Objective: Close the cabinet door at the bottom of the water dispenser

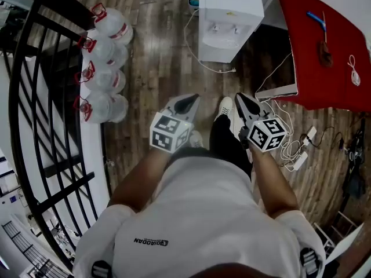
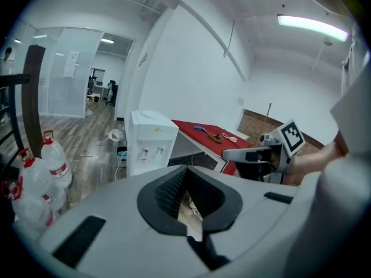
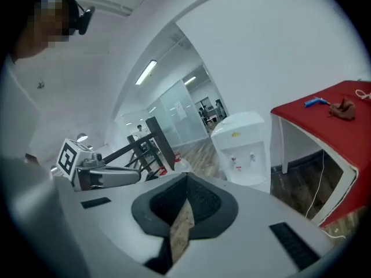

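The white water dispenser [image 1: 229,16] stands on the wood floor well ahead of me, its taps facing me. It also shows in the left gripper view [image 2: 152,141] and the right gripper view [image 3: 240,146]. Its lower cabinet door is not discernible from here; my own jaws hide the base in the left gripper view. My left gripper [image 1: 188,102] and right gripper [image 1: 240,99] are held side by side close to my body, far short of the dispenser. Both pairs of jaws meet at the tips with nothing between them [image 2: 185,169] [image 3: 186,178].
Several large water bottles [image 1: 104,68] with red handles line the floor at left beside a black railing [image 1: 35,97]. A red-topped table [image 1: 324,45] stands right of the dispenser. Cables and a power strip [image 1: 298,155] lie on the floor at right.
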{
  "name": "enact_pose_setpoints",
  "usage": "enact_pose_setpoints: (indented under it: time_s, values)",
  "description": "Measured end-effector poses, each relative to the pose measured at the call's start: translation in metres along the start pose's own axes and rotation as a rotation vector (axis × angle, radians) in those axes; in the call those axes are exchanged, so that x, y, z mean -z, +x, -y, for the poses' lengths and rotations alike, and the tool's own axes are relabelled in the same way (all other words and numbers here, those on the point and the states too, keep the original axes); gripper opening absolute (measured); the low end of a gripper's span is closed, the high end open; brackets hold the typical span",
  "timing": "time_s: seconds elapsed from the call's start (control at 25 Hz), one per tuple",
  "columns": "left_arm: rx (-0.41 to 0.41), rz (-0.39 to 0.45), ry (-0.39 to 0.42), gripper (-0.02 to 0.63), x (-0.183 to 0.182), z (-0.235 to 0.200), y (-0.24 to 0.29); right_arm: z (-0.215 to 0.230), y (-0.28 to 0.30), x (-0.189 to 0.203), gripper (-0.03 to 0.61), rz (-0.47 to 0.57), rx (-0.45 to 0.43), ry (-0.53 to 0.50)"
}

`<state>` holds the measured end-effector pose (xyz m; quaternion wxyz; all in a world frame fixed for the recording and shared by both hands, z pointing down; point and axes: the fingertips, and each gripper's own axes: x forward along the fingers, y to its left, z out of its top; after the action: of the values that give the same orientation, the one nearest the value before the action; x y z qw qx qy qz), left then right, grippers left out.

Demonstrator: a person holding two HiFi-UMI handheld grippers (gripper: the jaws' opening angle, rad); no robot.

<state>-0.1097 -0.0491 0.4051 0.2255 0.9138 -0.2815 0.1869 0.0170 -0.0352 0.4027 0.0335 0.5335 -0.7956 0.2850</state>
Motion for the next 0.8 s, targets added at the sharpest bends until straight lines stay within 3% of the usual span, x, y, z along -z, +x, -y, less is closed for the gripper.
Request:
enact_pose_setpoints:
  time_s: [0.28, 0.4, 0.56, 0.8]
  values:
    - [0.035, 0.101, 0.060, -0.006, -0.051, 0.046, -0.040, -0.045, -0.070, -0.032, 0.021, 0.006, -0.016, -0.136]
    - [0.016, 0.134, 0.075, -0.006, -0.065, 0.063, -0.048, -0.047, -0.088, -0.039, 0.021, 0.018, -0.031, -0.131]
    - [-0.019, 0.135, 0.056, -0.007, -0.067, 0.083, -0.049, -0.046, -0.106, -0.051, 0.021, 0.029, -0.070, -0.082]
    - [-0.033, 0.132, 0.038, -0.006, -0.061, 0.119, -0.045, -0.051, -0.136, -0.067, 0.021, 0.041, -0.122, -0.176]
